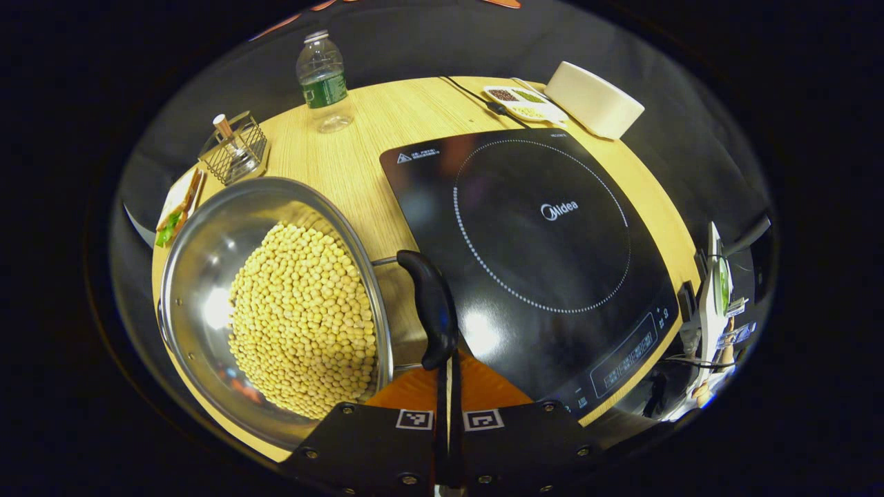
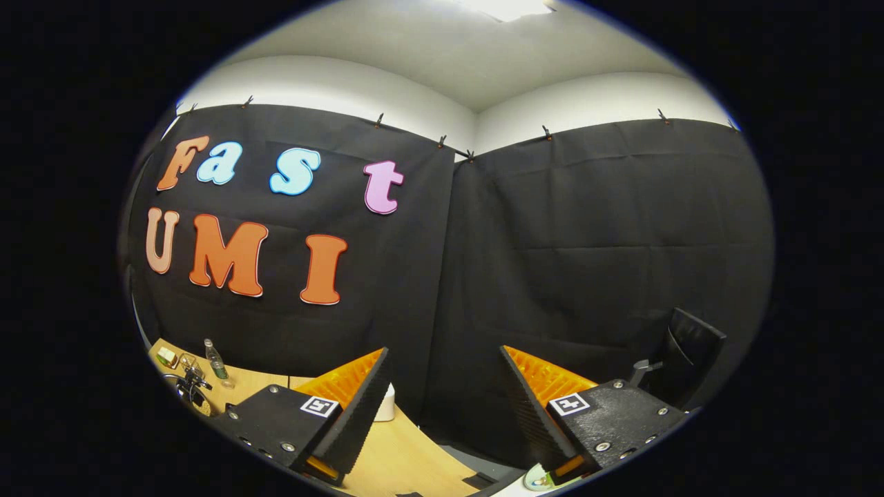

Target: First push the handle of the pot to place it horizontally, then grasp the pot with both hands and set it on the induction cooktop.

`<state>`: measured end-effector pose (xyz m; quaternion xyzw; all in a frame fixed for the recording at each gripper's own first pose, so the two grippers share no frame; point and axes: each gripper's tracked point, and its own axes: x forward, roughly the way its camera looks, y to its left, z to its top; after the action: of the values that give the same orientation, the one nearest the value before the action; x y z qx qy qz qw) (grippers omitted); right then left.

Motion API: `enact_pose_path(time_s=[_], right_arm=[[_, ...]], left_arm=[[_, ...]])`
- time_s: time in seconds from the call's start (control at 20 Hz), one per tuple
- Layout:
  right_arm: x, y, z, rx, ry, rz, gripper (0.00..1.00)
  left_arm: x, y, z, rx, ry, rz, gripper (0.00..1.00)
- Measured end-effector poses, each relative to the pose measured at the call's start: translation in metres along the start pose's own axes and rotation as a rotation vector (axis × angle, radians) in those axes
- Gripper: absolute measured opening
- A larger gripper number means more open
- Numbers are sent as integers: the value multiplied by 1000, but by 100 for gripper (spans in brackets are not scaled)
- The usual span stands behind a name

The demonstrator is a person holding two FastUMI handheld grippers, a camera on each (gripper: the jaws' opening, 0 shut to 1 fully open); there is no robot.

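Left gripper view: left gripper (image 1: 447, 386) fingers closed together, tips touching pot handle (image 1: 431, 307), gripping nothing. Pot (image 1: 276, 310) lower left, beside cooktop (image 1: 532, 255). Push sideways slowly, stay low. Right gripper (image 2: 442, 400) wide open, empty, raised.

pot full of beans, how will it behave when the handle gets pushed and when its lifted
The pot is heaped with beans, so it probably feels heavy and resists turning. Its steel wall looks smooth and shiny, likely slippery on the table. The loose beans may shift or spill if it tilts, so a level lift seems wise. The handle looks rigid.
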<state>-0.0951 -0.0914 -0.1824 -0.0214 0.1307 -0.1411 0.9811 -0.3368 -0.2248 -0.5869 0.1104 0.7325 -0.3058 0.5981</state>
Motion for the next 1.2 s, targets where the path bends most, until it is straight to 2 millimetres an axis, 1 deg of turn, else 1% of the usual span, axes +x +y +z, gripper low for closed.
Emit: enact_pose_path(time_s=[0.25,0.45,0.6,0.65,0.7,0.8,1.0,1.05,1.2], right_arm=[[-7,-5,-5,-1,14,-15,95],[-9,-1,-8,2,23,-9,95],[-9,7,-14,6,37,6,95],[-9,11,-17,5,45,13,97],[-9,14,-20,2,51,20,95],[-8,19,-23,-3,59,31,95],[-2,35,-28,11,75,61,95],[1,42,-30,17,81,74,95],[6,70,-45,47,139,135,95]], left_arm=[[7,6,21,4,-33,14,1],[11,11,34,18,-62,31,1],[10,12,34,11,-75,40,1],[7,11,35,6,-87,36,1],[4,11,34,5,-95,37,1],[-7,14,34,16,-116,39,1],[-35,20,40,2,-181,28,1],[-43,25,42,-9,-199,34,1],[-69,56,47,-45,-255,80,1]])
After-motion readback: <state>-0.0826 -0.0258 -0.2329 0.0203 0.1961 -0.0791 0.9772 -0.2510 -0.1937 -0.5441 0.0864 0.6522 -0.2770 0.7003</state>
